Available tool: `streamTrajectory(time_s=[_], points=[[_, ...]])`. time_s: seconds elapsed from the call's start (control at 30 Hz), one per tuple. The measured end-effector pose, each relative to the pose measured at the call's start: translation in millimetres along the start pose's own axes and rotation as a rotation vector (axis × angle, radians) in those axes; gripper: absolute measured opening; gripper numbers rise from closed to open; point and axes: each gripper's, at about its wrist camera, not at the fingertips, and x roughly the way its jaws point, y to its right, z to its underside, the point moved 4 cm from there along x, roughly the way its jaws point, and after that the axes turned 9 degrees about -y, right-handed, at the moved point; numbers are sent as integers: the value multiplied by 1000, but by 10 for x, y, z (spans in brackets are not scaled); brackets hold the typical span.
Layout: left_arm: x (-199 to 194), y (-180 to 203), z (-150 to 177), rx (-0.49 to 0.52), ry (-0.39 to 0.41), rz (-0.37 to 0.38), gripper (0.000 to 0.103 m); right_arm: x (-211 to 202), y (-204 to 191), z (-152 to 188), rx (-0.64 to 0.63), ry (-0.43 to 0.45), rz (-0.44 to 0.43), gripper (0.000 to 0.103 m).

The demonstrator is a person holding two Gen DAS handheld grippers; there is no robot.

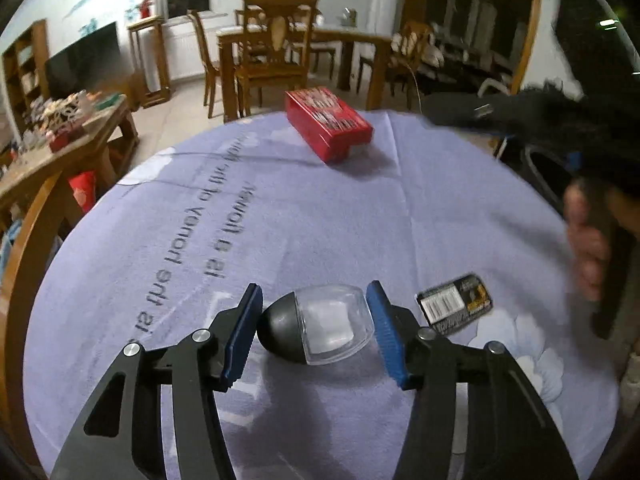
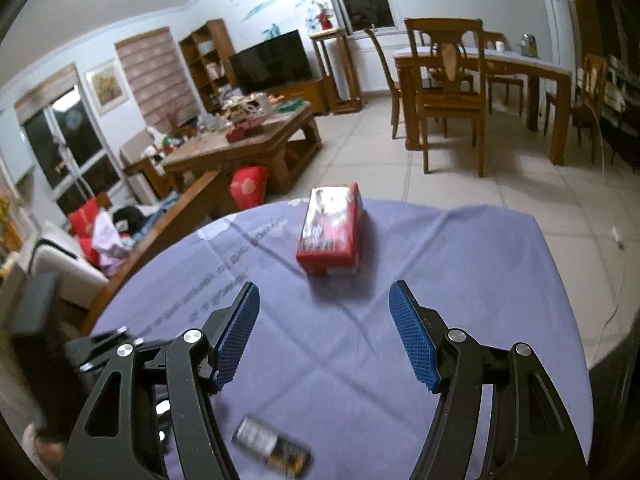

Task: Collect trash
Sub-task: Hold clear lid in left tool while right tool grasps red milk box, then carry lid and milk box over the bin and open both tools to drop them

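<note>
My left gripper [image 1: 314,326] is open with its blue pads either side of a small clear plastic cup with a black base [image 1: 320,328] lying on its side on the lilac tablecloth [image 1: 280,220]; the pads are close to it, with a small gap. A small black wrapper with a barcode [image 1: 454,304] lies just right of it and shows blurred in the right wrist view [image 2: 274,446]. A red box [image 1: 328,122] lies at the far side of the table; it also shows in the right wrist view [image 2: 332,230]. My right gripper [image 2: 324,332] is open and empty above the cloth.
The person's hand and dark sleeve [image 1: 592,240] are at the right of the round table. Beyond the table stand a wooden dining table with chairs [image 2: 480,80], a cluttered coffee table [image 2: 240,136] and a TV [image 2: 272,62].
</note>
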Motion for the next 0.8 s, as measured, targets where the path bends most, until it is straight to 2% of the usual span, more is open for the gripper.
streamTrajectory(time_s=[0.13, 0.2, 0.43, 0.47, 0.5, 0.53, 0.57, 0.7, 0.8], points=[[-82, -86, -11, -41, 43, 26, 54, 352, -62, -269, -19, -24, 49, 68], [-98, -99, -15, -45, 50, 29, 54, 561, -87, -409, -27, -36, 83, 83], [-87, -101, -38, -44, 53, 31, 54, 1084, -152, -645, -72, -111, 160, 84], [-82, -104, -41, -46, 52, 33, 54, 1141, -146, -655, -73, -123, 170, 79], [-82, -109, -41, -49, 52, 37, 54, 1196, -146, -662, -72, -139, 175, 63], [-81, -114, -41, -50, 52, 40, 54, 1258, -157, -650, -69, -156, 177, 53], [-80, -117, -42, -50, 52, 44, 54, 1290, -127, -634, -62, -174, 178, 52], [-84, -138, -43, -55, 56, 63, 54, 1181, -39, -552, -35, -157, 152, 52], [-104, -155, -53, -53, 78, 84, 54, 871, 21, -472, 8, -115, 79, 52]])
